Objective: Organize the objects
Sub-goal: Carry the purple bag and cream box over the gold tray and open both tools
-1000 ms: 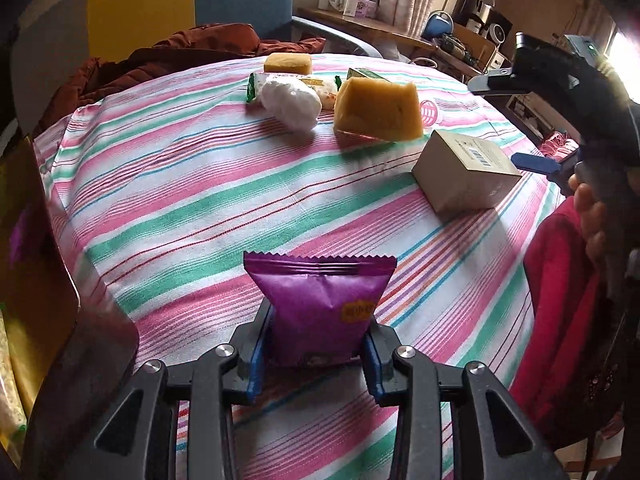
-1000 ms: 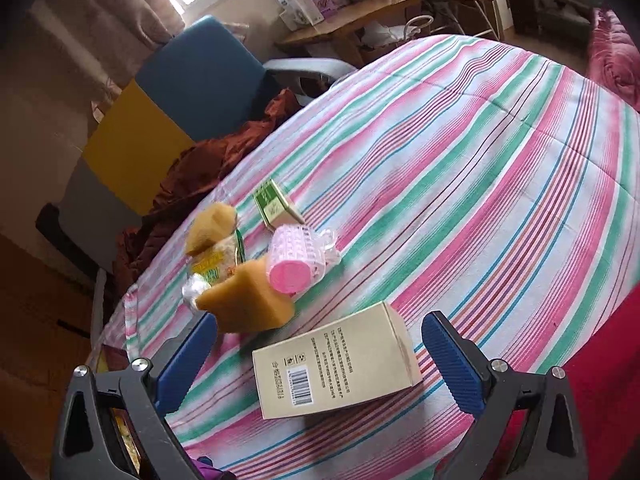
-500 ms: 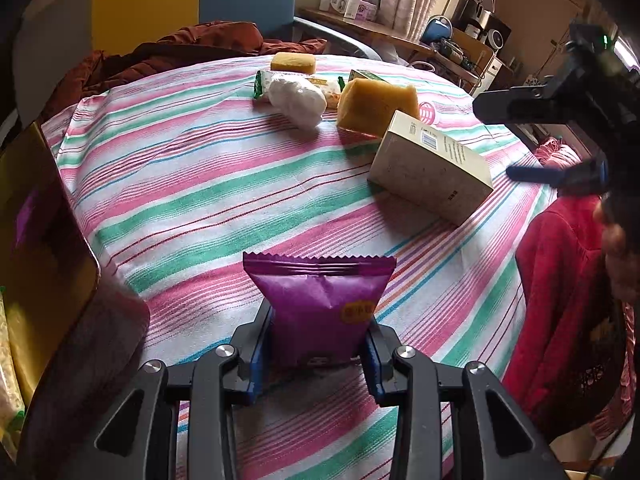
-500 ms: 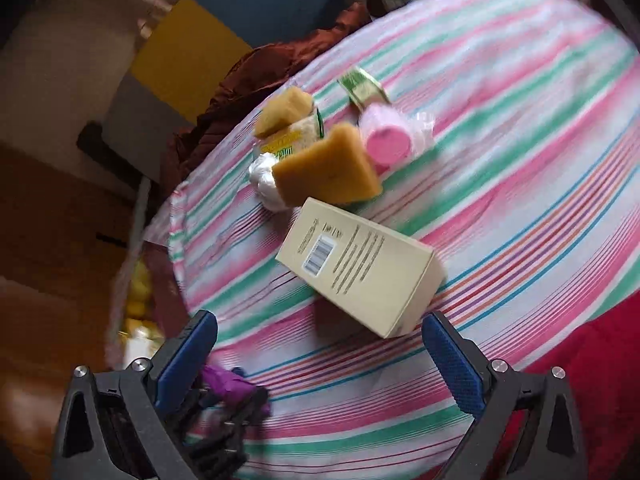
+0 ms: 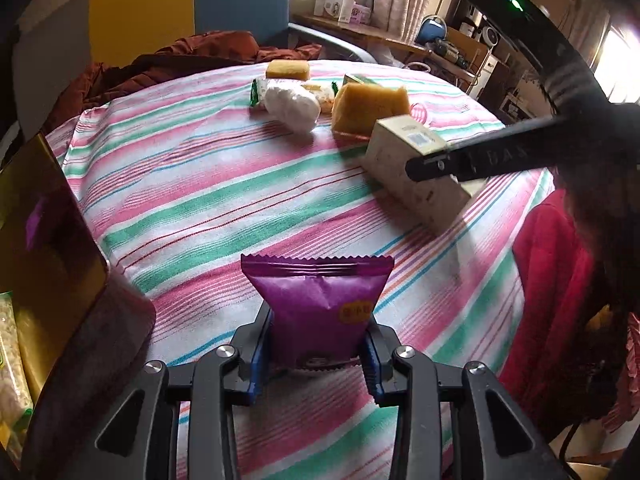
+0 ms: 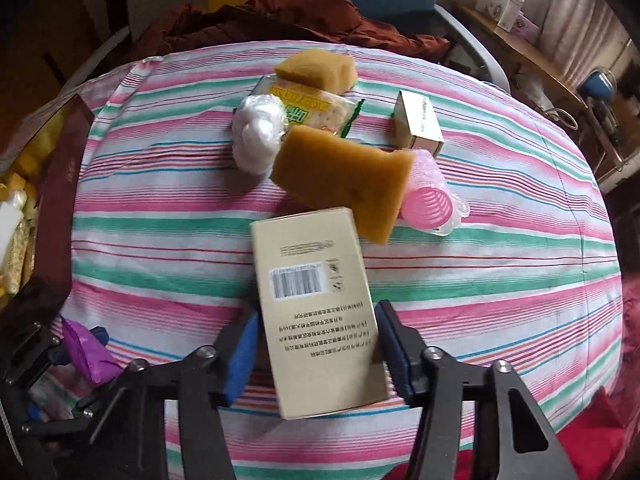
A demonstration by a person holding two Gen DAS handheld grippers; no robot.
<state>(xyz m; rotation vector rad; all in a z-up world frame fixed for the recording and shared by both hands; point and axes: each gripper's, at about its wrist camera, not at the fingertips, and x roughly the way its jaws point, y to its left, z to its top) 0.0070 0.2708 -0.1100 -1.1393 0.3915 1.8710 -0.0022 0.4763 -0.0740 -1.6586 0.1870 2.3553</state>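
A purple snack packet (image 5: 316,300) stands upright between the pads of my left gripper (image 5: 316,340), which is shut on it just above the striped tablecloth (image 5: 200,200). A beige carton with a barcode (image 6: 312,280) lies flat on the cloth. My right gripper (image 6: 316,344) straddles its near end from above, jaws closing, both blue pads against its long sides. In the left wrist view the carton (image 5: 400,168) is partly covered by a black finger (image 5: 460,164) of the right gripper. The purple packet (image 6: 86,350) also shows at the lower left of the right wrist view.
Beyond the carton lie a large yellow sponge (image 6: 344,176), a white plastic bundle (image 6: 256,136), a noodle packet (image 6: 308,108), a second sponge (image 6: 316,68), a pink roller (image 6: 428,204) and a small green-white box (image 6: 416,120). An open dark-red box (image 5: 48,240) stands at the left edge.
My right gripper rolled, came in over the beige carton and closed from wide open onto its sides. The left gripper and purple packet stayed put.
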